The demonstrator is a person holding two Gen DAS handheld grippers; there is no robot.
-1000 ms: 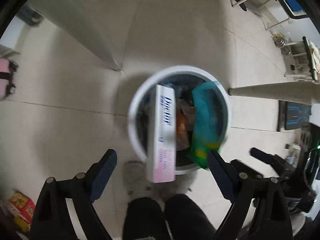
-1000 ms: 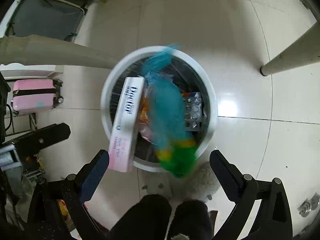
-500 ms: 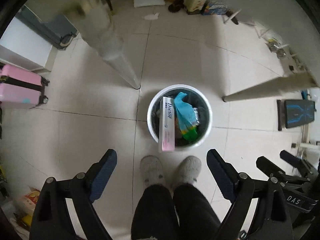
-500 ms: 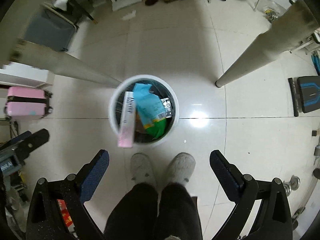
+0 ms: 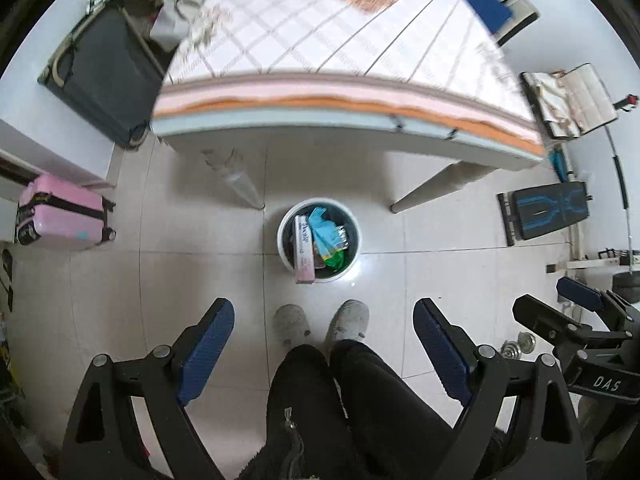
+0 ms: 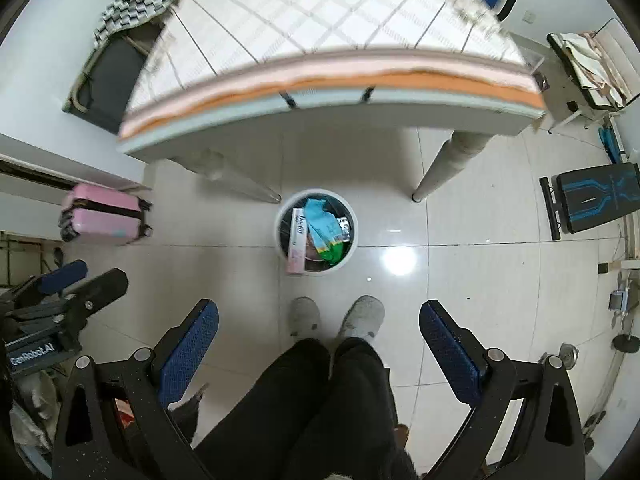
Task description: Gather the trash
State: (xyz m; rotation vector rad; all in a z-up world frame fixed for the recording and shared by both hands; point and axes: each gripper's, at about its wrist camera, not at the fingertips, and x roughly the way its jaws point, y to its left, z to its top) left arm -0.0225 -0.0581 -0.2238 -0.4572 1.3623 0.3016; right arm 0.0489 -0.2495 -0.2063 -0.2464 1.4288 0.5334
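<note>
— Both grippers have come right up off the bin [image 5: 283, 240], haven't they? A second ago it filled the middle of each view; now it sits small at the centre, down on the floor [image 5: 200, 264] past the person's slippers [image 5: 347, 322].

— Yes, and the tabletop [image 5: 340, 32] has slid into the upper half of both frames.

— Anything held?

— No. The left gripper [image 5: 323, 326] has its jaws wide with nothing between them, and the right gripper [image 6: 318, 322] too.

— And the trash?

— In the bin: the long pink-and-white box [image 5: 304, 250] sticking out over the near rim, the blue-green wrapper [image 5: 328, 240] beside it.

— So that load looks dropped, I'd say. The tabletop shows bare from here.
</note>
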